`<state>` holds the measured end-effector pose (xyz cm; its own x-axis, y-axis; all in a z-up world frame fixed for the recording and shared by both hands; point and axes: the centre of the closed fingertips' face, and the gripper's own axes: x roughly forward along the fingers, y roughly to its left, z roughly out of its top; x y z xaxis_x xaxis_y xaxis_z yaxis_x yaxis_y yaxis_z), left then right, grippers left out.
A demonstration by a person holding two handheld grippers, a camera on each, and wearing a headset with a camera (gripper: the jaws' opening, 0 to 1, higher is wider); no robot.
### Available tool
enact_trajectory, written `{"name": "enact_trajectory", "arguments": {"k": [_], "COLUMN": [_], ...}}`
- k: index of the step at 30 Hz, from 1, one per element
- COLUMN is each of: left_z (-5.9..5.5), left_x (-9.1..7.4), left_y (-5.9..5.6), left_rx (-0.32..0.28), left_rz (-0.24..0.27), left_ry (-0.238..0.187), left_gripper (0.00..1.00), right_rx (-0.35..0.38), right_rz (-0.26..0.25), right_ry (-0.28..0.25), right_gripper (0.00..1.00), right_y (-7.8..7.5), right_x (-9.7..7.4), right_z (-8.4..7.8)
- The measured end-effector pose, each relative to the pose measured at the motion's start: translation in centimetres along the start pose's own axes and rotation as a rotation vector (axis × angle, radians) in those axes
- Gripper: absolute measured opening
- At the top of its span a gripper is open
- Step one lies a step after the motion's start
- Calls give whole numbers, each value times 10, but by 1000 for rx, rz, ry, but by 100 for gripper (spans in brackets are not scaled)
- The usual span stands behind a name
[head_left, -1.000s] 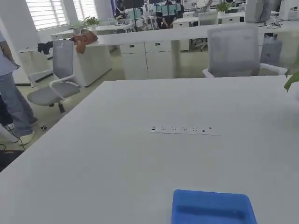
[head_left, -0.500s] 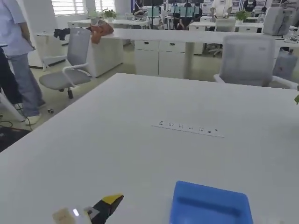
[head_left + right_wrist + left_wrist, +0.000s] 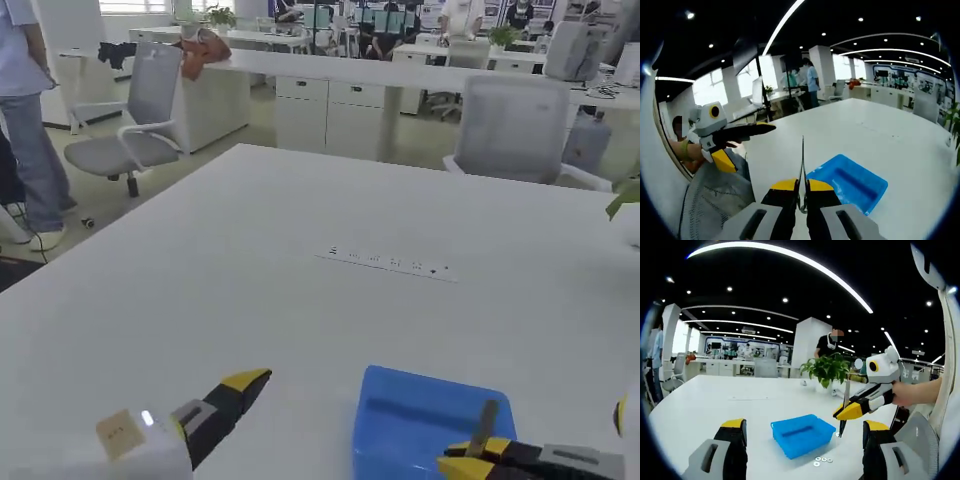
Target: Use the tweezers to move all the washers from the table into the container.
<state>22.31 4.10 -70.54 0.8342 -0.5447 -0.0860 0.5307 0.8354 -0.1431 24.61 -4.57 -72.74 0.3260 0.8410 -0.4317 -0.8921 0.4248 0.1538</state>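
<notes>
Our left claw (image 3: 243, 384) hangs wide open, empty; washers (image 3: 822, 460) lie on the surface (image 3: 715, 405) at 5 o'clock of the container (image 3: 790, 445), left gripper view; our right claw (image 3: 801, 188) pinches the tweezers (image 3: 802, 155), which may twist, flicking washers off

An open-plan office is shown. In the head view a broad white desk (image 3: 250, 290) is seen with a socket strip (image 3: 385, 263) set into its top. Beyond it, long white workstations (image 3: 330, 70) are lined up with drawer cabinets (image 3: 328, 112) and grey mesh swivel chairs (image 3: 152, 85). In the left gripper view a potted plant (image 3: 829, 369) and recessed ceiling lights (image 3: 785, 300) are seen.
</notes>
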Motion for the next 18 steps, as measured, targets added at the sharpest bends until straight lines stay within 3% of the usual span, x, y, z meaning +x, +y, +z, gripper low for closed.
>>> {"name": "enact_trajectory", "arguments": {"k": [3,8,14,18], "left_z": [3,0,-3,-2], "left_x": [-1,0,1,0], "left_y": [2,4,1,4], "left_rx": [-47,-67,-50,-73], "left_rz": [3,7,-1,0], "left_ry": [-20,-6,12,4], "left_gripper": [99,99,98,97], "right_rx": [25,111,146,150], "right_rz": [5,19,10,-1], "right_ry": [-33,-92,-99,-95], "right_gripper": [3,3,3,3], "right_y": [-4,-13,-31,-44], "right_x": [-5,-8,-11,-12], "right_z": [10,24,33,36]}}
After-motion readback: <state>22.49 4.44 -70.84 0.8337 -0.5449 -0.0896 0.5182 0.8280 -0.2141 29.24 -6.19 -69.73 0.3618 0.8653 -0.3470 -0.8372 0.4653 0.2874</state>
